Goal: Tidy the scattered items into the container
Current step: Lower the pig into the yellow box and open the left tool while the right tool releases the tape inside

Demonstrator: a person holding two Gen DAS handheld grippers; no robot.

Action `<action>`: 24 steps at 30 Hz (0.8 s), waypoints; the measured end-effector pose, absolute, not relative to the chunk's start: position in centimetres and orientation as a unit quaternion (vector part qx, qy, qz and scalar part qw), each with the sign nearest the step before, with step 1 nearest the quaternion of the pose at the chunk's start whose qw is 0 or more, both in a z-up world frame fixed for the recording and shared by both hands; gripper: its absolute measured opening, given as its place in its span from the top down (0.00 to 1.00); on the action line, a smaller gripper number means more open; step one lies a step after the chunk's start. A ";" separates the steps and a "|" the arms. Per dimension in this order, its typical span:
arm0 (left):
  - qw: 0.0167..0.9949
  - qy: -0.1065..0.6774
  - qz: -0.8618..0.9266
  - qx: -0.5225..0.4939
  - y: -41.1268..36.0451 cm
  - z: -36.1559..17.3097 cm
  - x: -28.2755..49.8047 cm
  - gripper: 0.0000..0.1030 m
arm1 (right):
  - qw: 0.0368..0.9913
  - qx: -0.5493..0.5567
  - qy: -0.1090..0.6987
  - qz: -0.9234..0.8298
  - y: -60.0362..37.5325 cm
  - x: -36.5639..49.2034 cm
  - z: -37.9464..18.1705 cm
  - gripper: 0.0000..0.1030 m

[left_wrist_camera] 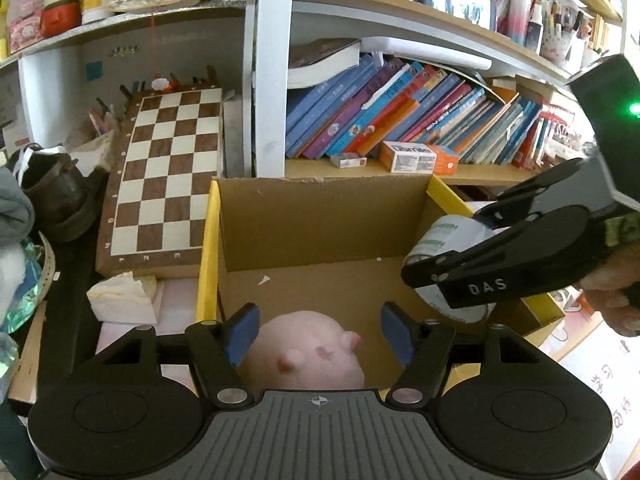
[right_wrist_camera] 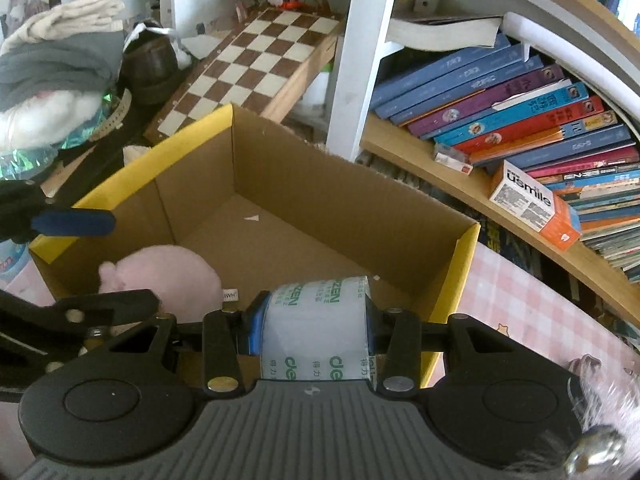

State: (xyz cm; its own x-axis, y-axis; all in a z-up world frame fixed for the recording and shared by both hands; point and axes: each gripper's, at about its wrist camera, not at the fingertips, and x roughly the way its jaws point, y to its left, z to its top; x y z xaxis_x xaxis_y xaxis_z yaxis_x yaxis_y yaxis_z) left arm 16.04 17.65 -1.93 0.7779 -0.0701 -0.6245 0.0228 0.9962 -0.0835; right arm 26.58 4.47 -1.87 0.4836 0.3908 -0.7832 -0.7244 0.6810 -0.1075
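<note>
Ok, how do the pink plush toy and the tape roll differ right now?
The pink plush toy lies on the floor of the cardboard box, loose between the open left gripper's pads. The tape roll is off the floor, clamped in the right gripper over the box. The plush is soft, rounded and pink; the roll is a white cylinder with green print. Both are within the box's walls.

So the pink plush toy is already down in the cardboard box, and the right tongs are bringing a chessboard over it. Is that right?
Not quite. The right tongs hold a roll of tape, not a chessboard; the right wrist view shows it clamped between them over the cardboard box. The chessboard lies outside the box. The pink plush toy is indeed in the box.
</note>
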 end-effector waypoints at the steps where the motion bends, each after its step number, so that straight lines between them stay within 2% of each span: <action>1: 0.942 0.333 -0.024 -0.037 17.7 -1.9 15.9 0.32 | 0.832 -0.221 0.384 0.335 4.6 26.7 -2.0 0.60; 9: 0.943 0.329 -0.023 -0.044 17.8 -1.7 15.0 0.27 | 0.821 -0.243 0.394 0.334 5.7 28.3 -3.1 0.60; 24: 0.943 0.330 -0.020 -0.047 17.4 -1.8 14.3 0.25 | 0.819 -0.249 0.403 0.325 6.6 30.6 -4.0 0.59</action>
State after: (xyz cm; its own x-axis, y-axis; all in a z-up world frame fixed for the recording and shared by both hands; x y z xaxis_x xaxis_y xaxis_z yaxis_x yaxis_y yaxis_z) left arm 14.27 17.45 -1.76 0.7819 -0.0687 -0.6196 0.0073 0.9948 -0.1011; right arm 30.58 6.64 -4.04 0.4645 0.3308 -0.8215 -0.7321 0.6654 -0.1460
